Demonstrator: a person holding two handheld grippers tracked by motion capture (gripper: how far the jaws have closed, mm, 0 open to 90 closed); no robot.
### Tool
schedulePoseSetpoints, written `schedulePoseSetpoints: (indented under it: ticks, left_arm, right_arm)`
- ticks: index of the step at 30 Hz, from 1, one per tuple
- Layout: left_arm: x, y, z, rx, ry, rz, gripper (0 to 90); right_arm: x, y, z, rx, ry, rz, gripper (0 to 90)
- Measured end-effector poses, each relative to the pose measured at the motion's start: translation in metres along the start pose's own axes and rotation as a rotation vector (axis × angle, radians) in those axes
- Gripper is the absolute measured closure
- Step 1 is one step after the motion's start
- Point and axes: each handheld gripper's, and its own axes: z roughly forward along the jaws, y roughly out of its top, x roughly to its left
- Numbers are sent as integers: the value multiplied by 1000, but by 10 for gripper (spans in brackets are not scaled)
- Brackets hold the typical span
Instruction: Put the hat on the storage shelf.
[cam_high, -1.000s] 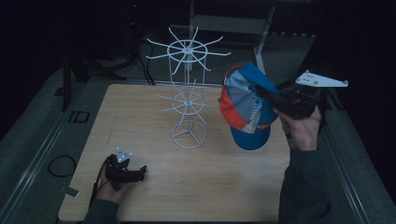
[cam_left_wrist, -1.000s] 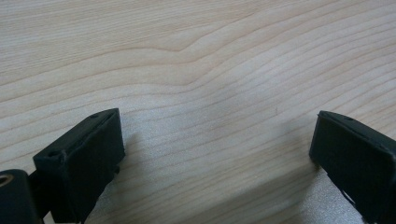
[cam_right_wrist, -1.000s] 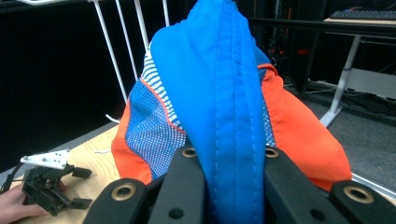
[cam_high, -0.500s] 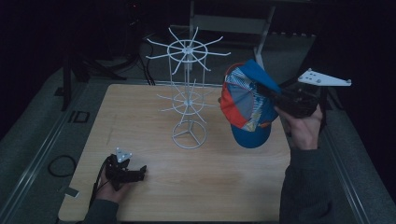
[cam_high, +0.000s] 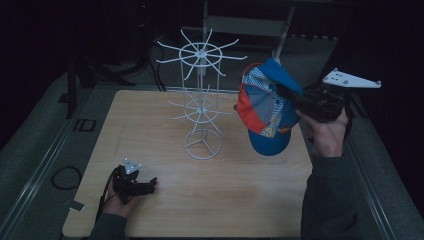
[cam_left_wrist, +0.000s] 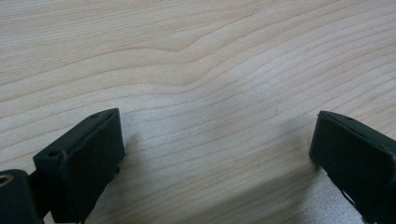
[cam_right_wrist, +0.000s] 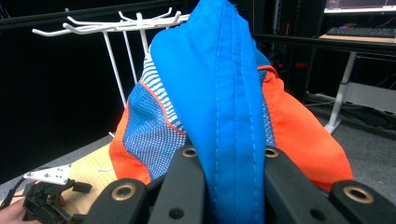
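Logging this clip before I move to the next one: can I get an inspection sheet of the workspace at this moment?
Surface: light wooden table, bare apart from the rack and the left gripper.
Job's things: blue and orange cap held up off the table, right of the white wire rack; the rack's hooks carry nothing.
Clutter: nothing seen.
Grippers: right gripper shut on the cap's blue fabric; left gripper open, low over the table near its front left, nothing between its jaws.
Cables: dark cable looped on the floor left of the table.
Surroundings: dark room, grey floor, desk legs behind.
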Motion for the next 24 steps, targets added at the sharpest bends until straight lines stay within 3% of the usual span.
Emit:
schedulePoseSetpoints:
  ticks: [24]
  left_arm:
    - [0,0,0,-4,1,-2,31]
  right_arm:
    - [3,31,-7,-73,45,-14,874]
